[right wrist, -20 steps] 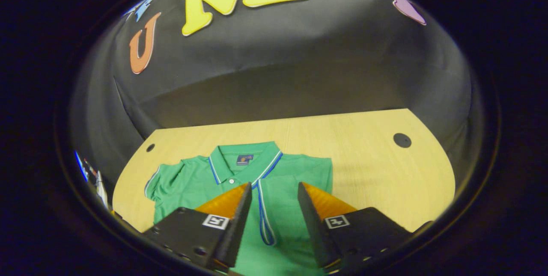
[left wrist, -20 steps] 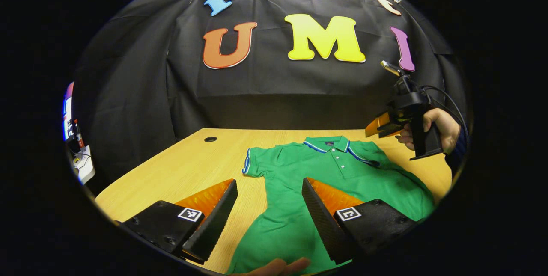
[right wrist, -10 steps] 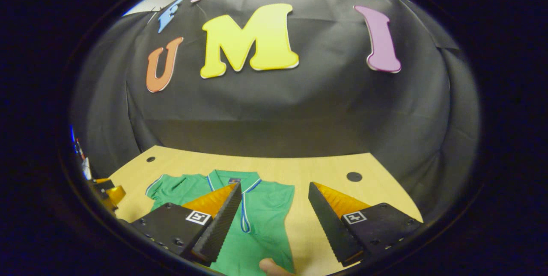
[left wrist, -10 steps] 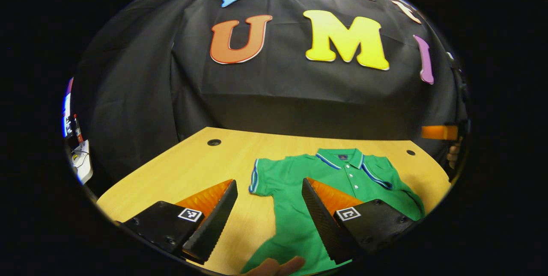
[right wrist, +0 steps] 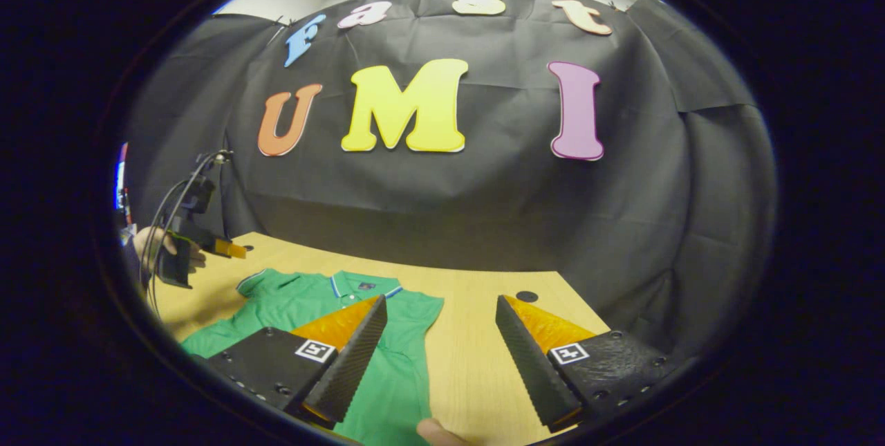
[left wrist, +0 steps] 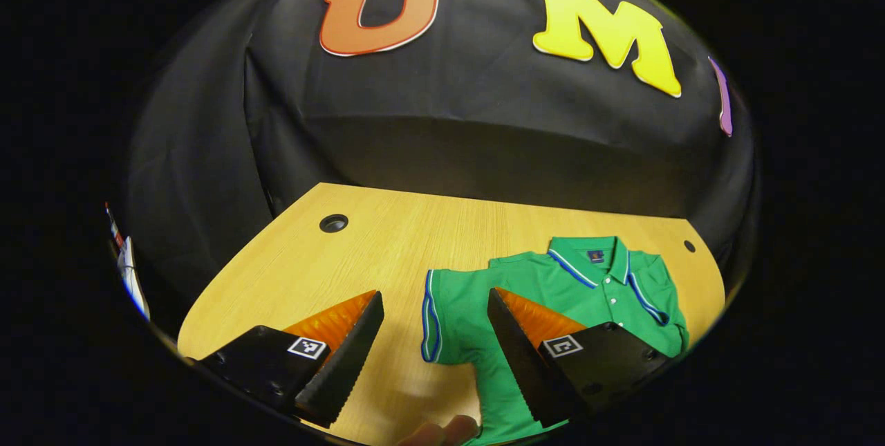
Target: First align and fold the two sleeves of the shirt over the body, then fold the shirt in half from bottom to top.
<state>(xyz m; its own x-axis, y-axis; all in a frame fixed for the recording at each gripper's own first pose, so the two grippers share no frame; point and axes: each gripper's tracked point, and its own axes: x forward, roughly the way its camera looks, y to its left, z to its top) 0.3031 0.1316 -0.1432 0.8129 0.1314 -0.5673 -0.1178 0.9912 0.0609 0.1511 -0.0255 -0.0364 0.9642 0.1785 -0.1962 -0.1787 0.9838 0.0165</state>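
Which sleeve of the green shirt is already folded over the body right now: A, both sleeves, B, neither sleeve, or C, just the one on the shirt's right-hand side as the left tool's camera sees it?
C: in the left gripper view the shirt has one sleeve spread flat on the table, the other laid over its body.

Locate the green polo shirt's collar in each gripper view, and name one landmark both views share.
Left gripper view: collar lower right, beyond the left gripper.
Right gripper view: collar lower left of centre, beyond the right gripper.
Shared landmark: the wooden table.
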